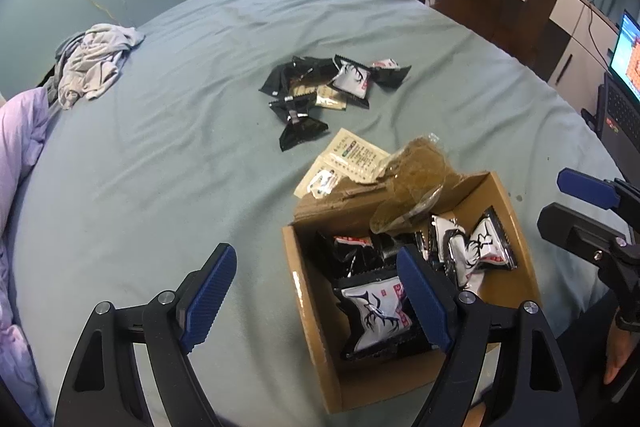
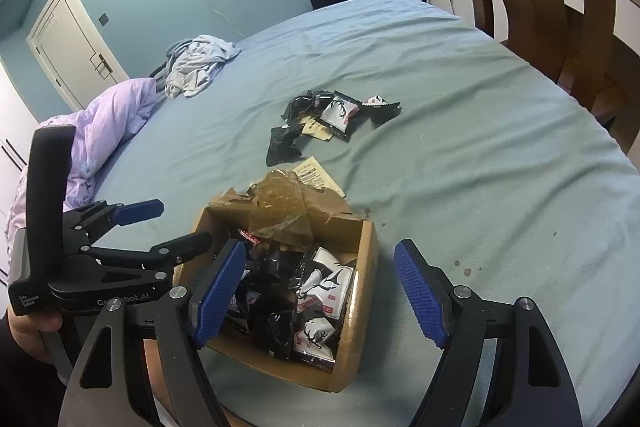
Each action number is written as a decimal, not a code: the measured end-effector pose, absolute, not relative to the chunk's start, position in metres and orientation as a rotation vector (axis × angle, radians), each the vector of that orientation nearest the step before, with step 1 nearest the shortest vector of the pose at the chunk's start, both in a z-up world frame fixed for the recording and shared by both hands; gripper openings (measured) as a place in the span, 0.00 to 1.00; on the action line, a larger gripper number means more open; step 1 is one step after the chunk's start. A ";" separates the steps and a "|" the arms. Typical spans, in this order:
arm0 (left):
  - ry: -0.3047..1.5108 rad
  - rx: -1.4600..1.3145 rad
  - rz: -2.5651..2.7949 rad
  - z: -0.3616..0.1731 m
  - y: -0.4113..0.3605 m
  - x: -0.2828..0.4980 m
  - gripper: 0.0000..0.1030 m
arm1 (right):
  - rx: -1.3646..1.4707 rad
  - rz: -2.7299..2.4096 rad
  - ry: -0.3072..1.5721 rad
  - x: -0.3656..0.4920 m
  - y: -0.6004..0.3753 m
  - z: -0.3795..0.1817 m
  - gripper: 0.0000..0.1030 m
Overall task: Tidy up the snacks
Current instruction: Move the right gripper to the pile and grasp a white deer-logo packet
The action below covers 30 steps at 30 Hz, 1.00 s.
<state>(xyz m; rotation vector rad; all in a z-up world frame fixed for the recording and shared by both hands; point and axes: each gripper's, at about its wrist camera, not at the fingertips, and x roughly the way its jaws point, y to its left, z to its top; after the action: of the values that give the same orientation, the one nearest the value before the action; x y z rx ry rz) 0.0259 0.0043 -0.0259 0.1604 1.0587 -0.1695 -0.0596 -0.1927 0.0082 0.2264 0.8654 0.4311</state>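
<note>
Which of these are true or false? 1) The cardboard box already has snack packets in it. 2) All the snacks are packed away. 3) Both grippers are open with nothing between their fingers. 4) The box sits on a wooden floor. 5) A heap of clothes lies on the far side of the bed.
1) True: the cardboard box holds black and white snack packets.
2) False: a loose pile of packets lies on the bed sheet beyond the box.
3) True: the left gripper and right gripper both stand open, holding nothing.
4) False: it sits on the blue-green bed sheet.
5) True: the crumpled clothes lie near the far edge.
</note>
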 end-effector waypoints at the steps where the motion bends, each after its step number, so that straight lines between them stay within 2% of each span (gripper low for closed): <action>1: 1.052 0.158 -0.167 -0.025 0.005 0.026 0.81 | 0.224 0.432 0.866 -0.059 -0.193 0.008 0.74; 24: 1.038 0.131 -0.152 -0.018 0.006 0.031 0.81 | 0.092 0.340 0.799 -0.054 -0.196 0.026 0.74; 30: 1.028 0.112 -0.162 -0.016 0.004 0.035 0.81 | 0.019 0.157 0.661 -0.059 -0.210 0.044 0.74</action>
<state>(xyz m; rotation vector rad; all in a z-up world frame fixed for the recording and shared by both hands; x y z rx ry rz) 0.0347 0.0040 -0.0157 0.1119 1.0283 -0.1618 -0.0595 -0.2100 0.0443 0.0188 0.6614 0.1570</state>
